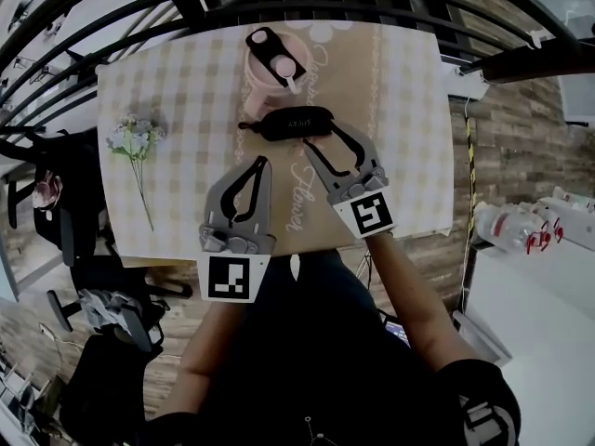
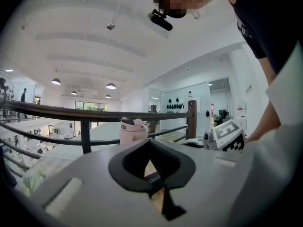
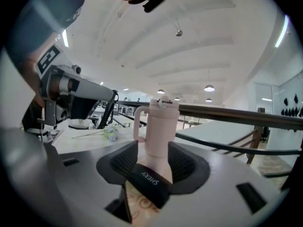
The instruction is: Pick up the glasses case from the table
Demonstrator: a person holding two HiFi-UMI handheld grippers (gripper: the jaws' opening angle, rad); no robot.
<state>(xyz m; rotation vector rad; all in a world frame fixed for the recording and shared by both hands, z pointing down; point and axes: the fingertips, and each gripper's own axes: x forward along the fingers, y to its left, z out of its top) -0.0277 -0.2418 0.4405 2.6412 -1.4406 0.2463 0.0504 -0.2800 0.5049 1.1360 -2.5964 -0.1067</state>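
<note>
Left fingers are hanging clenched and empty; right fingers, released, are straddling one end of the case, risking it swivelling into the mug.

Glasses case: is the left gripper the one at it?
No, in the head view the right gripper has its jaws at the glasses case, while the left gripper sits short of it.

Bright hall beyond a black metal railing
Round ceiling lamps glow overhead; a black swivel chair stands on brown plank-patterned floor.
</note>
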